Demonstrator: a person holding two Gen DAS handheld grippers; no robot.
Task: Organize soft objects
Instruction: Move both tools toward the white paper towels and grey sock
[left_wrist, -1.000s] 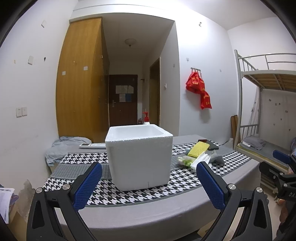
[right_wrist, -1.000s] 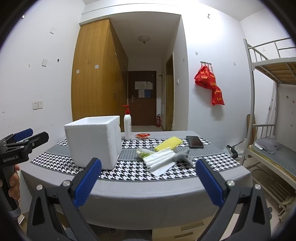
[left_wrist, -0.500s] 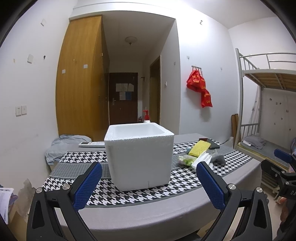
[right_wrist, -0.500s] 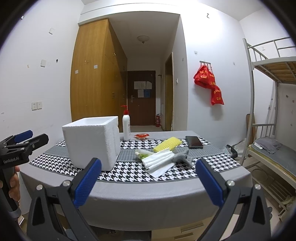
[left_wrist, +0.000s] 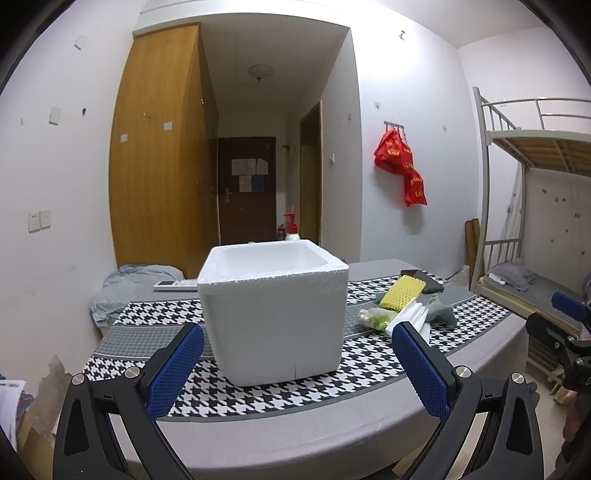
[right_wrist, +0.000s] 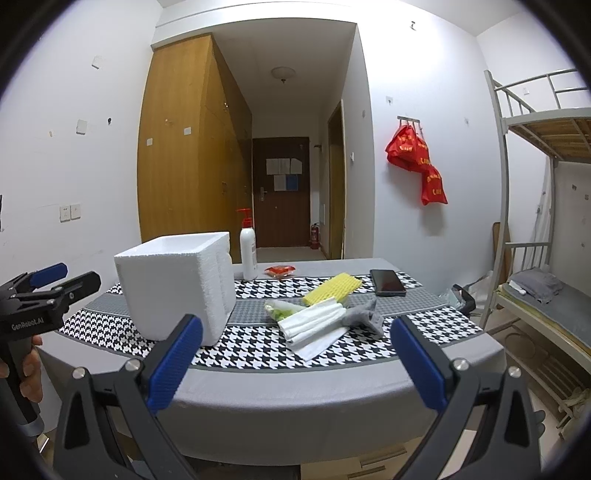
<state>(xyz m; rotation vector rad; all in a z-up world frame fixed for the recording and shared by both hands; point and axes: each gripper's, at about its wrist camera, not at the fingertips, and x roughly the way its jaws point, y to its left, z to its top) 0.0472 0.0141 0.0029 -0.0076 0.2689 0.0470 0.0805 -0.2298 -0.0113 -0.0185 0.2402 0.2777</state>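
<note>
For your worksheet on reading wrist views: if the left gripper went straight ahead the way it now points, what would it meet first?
Most likely the white foam box, centred between the open jaws of the left gripper; its near wall faces them, though depth is uncertain.

Even, soft indoor light fills both views, and the white walls look faintly bluish. Ahead, an unlit ceiling lamp (right_wrist: 283, 74) hangs in the dimmer corridor. The foam box (left_wrist: 273, 310) casts only a faint shadow. Fisheye distortion bends the bunk bed (right_wrist: 532, 192), black vignette rims the corners, and focus stays sharp.
</note>
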